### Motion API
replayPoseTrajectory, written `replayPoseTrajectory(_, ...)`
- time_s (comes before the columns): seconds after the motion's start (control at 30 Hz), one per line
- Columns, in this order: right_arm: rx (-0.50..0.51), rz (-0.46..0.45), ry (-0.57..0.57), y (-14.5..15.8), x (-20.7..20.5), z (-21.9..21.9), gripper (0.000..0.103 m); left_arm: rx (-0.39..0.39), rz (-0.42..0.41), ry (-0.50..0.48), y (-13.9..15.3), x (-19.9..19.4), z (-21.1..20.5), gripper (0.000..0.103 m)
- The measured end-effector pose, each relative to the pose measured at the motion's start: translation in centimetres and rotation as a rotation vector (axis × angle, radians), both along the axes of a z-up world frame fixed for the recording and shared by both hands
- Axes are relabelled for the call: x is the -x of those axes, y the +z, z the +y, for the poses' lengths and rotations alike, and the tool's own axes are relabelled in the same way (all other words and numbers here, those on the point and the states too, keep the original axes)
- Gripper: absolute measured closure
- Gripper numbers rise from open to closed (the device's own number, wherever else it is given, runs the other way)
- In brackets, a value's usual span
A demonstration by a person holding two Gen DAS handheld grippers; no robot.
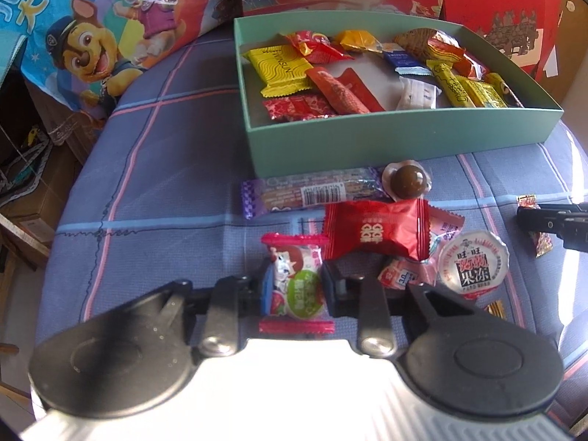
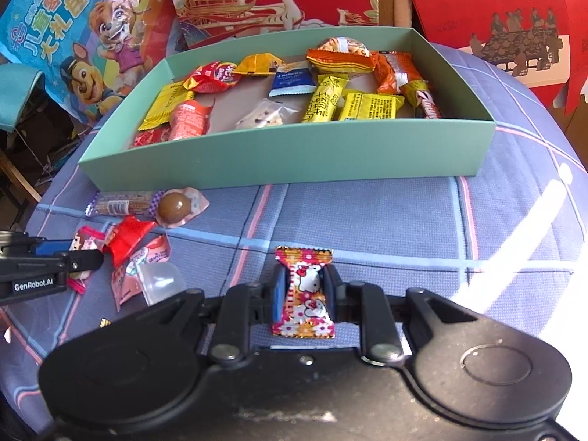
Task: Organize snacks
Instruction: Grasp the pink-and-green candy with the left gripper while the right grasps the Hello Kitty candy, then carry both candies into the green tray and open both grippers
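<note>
A: Our left gripper (image 1: 296,288) is clamped on the milk candy (image 1: 294,283), pads pressing both sides of the wrapper with its red crimped ends. It lies on the cloth (image 1: 147,191), nearest us in the loose pile.

B: And our right gripper (image 2: 304,290) is closed on the kitty candy (image 2: 305,292), also resting on the cloth, well apart from that pile and in front of the box (image 2: 286,154).

A: In the left view we see the right gripper's black tip (image 1: 551,224) at the far right, with the flowered wrapper showing above and below it.

B: Around our milk candy: the red packet (image 1: 378,231) just beyond it, a pink packet (image 1: 404,275) to its right, then the jelly cup (image 1: 474,266) with its printed lid.

A: Further on, the purple bar (image 1: 312,193) lies along the box's near wall, and the chocolate ball (image 1: 408,182) sits at the bar's right end.

B: The green box holds many wrapped sweets already: yellow packets (image 2: 367,106), a blue one (image 2: 292,81), orange ones (image 2: 345,60), red ones (image 2: 211,77).

A: Behind the box, we see a cartoon-dog bag (image 1: 92,36) on the left and red gift boxes (image 2: 477,7) further right.

B: From the right view our left gripper comes in at the left edge, its tip in among the pile.
</note>
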State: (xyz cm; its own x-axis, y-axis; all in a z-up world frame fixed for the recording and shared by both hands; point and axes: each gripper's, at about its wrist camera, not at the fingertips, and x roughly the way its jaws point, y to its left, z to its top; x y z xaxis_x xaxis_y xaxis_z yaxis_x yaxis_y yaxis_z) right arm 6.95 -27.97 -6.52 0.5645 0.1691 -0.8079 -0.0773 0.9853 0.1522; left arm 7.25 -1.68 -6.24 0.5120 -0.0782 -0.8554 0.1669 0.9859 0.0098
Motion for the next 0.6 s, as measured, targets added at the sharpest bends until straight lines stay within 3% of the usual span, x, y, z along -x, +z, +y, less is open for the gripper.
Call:
replayPoseTrajectory(0.27, -0.049, -0.009, -0.006, 1.1, 0.6, -0.5, 0.082, 0.054, -0.013, 0.010, 1.6, 0.8, 2.0, 0.078)
replayPoseTrajectory(0.6, -0.152, -0.117, -0.009, 6.7, -1.6, -1.1, 0.082, 0.148, -0.082, -0.034, 6.7, -1.3, 0.8, 0.078)
